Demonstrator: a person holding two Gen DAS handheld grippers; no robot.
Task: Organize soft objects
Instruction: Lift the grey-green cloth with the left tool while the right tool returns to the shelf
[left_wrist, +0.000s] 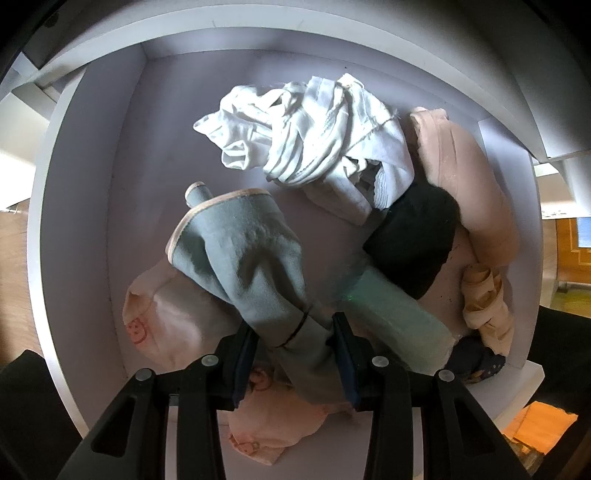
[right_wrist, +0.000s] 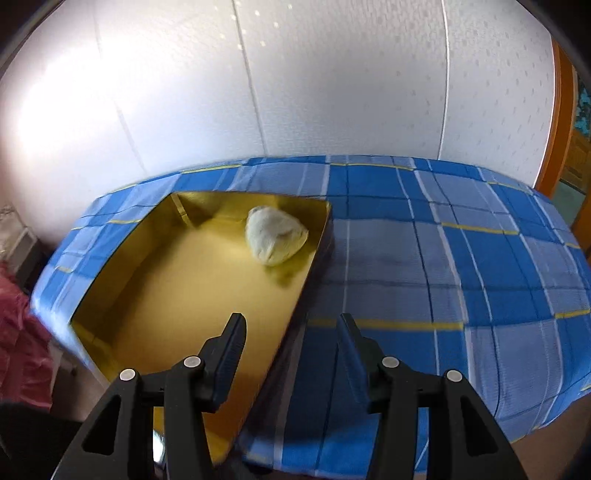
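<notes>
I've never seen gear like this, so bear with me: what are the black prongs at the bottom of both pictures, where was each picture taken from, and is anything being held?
The prongs are two-finger grippers, one in each of a person's hands, each with a camera looking along its fingers. The left gripper points down into a white drawer of soft things: a white cloth, a black sock, pink pieces. Its jaws are shut on a grey-green sock. The right gripper is open and empty, above a gold box on a blue checked sheet; one rolled pale bundle lies inside.

A rolled bundle (right_wrist: 276, 235) lies in the tray's (right_wrist: 122, 280) far right corner, on the bedspread (right_wrist: 443, 266).
</notes>
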